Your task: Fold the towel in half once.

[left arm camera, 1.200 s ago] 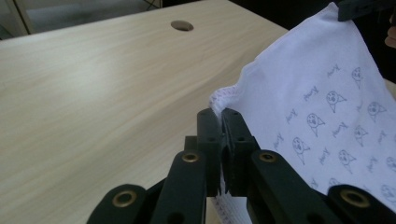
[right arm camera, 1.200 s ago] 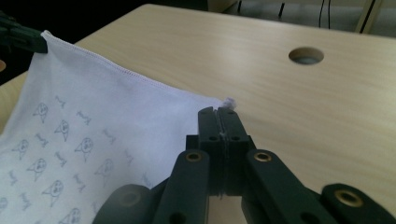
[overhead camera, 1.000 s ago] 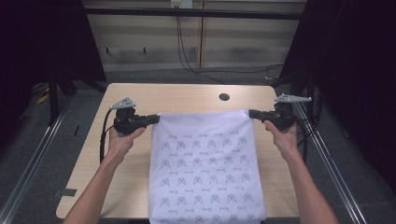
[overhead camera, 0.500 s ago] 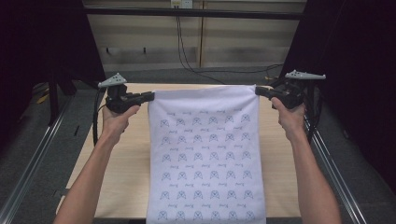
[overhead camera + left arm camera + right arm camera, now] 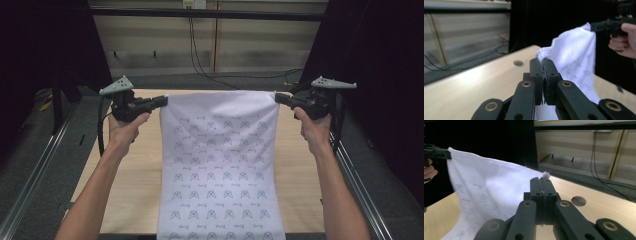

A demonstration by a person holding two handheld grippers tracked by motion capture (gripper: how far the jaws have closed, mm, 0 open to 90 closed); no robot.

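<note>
Two black, two-jaw grippers, each held in one of a person's hands, pinch the two top corners of a thin white cloth (image 5: 220,165) and hold it stretched between them above a pale wooden table (image 5: 135,165). The left gripper (image 5: 162,101) has its jaws clamped on the cloth's left corner; in the left gripper view its ribbed black pads press together on a crumpled, stitched hem (image 5: 544,51). The right gripper (image 5: 279,97) has its jaws closed tight on the right corner, with a small tuft of fabric poking out past the tips (image 5: 546,175). Each gripper carries a flat grey three-cornered plate on top and trails a black cable. The cloth's top edge runs nearly straight from tip to tip, and the fabric falls from there in a long soft rectangle toward the near edge of the table, printed with rows of small grey-blue figures. The table top is smooth, light wood with a round hole (image 5: 578,201) near its far edge. Dark metal rails (image 5: 357,180) run along both sides of the table, and black cables hang against a pale panelled wall (image 5: 250,45) behind it.
</note>
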